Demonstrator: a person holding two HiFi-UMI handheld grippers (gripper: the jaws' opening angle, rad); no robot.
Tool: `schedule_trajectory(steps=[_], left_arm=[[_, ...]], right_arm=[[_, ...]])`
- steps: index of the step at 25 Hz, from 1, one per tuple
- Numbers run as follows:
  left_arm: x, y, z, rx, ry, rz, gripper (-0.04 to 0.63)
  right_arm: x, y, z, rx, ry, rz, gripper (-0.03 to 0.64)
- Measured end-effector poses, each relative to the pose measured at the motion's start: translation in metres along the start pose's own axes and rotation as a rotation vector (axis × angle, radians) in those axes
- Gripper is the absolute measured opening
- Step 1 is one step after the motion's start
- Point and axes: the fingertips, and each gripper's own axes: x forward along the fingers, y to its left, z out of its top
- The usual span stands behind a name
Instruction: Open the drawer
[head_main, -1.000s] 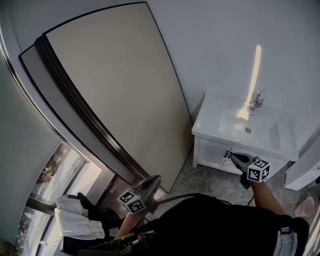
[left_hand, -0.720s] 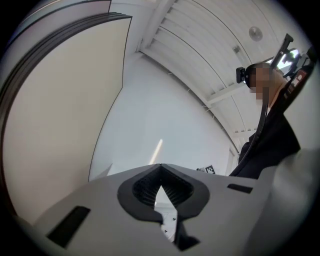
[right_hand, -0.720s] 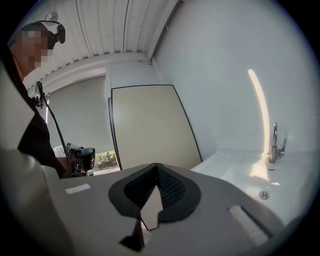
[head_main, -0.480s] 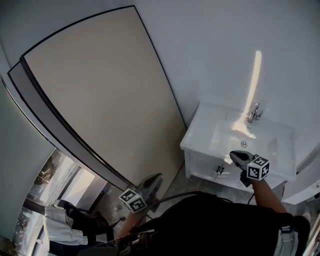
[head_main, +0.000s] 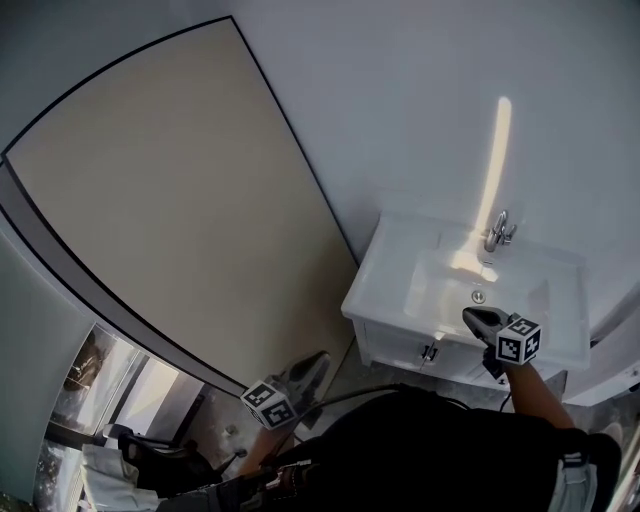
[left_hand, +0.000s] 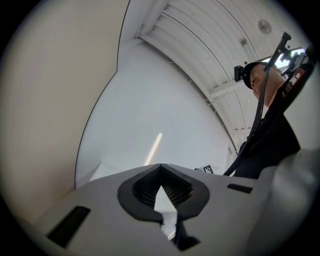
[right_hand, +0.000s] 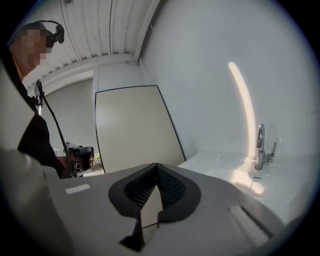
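Note:
A white vanity (head_main: 385, 275) with a sink stands against the wall at the right of the head view. Its front panel (head_main: 400, 345) carries small dark handles (head_main: 430, 352). My right gripper (head_main: 476, 317) hovers above the vanity's front rim, just right of the handles, touching nothing. Its jaws are shut and empty (right_hand: 156, 166), pointing over the countertop (right_hand: 220, 162). My left gripper (head_main: 312, 362) hangs lower left, off the vanity's left corner. Its jaws (left_hand: 160, 167) meet at the tip with nothing between them.
A chrome faucet (head_main: 497, 232) rises at the back of the basin. A large beige panel (head_main: 180, 200) leans along the wall to the left. Dark bags and white cloth (head_main: 130, 465) lie by a low window at the bottom left. The person's dark-clothed body fills the bottom edge.
The vanity has slid left and nearer in the head view. My right gripper, earlier in front of the cabinet front, now sits over its top rim. The left gripper came along beside it.

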Motion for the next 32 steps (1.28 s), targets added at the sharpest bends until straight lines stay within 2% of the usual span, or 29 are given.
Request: schedule_trajectory(steps=[6, 10, 17, 22, 26, 29, 32], left_arm=[[0.033, 0.055, 0.021, -0.025, 0.016, -0.081, 0.000], [0.050, 0.105, 0.039, -0.018, 0.039, -0.170, 0.000], [0.066, 0.173, 0.070, -0.034, 0.086, -0.257, 0.000], [0.080, 0.200, 0.080, -0.063, 0.109, -0.331, 0.000], [0.088, 0.225, 0.079, -0.054, 0.125, -0.333, 0.000], [0.094, 0.227, 0.077, -0.097, 0.141, -0.347, 0.000], [0.102, 0.234, 0.073, -0.110, 0.140, -0.335, 0.000]], right_arm=[[0.031, -0.019, 0.015, 0.033, -0.020, -0.093, 0.002], [0.066, -0.018, 0.036, 0.013, -0.051, -0.145, 0.002], [0.115, -0.014, 0.061, 0.041, -0.086, -0.235, 0.002], [0.139, -0.016, 0.065, 0.054, -0.093, -0.285, 0.002], [0.154, -0.018, 0.064, 0.059, -0.087, -0.301, 0.002], [0.159, -0.026, 0.062, 0.066, -0.072, -0.306, 0.002], [0.162, -0.041, 0.062, 0.073, -0.070, -0.306, 0.002]])
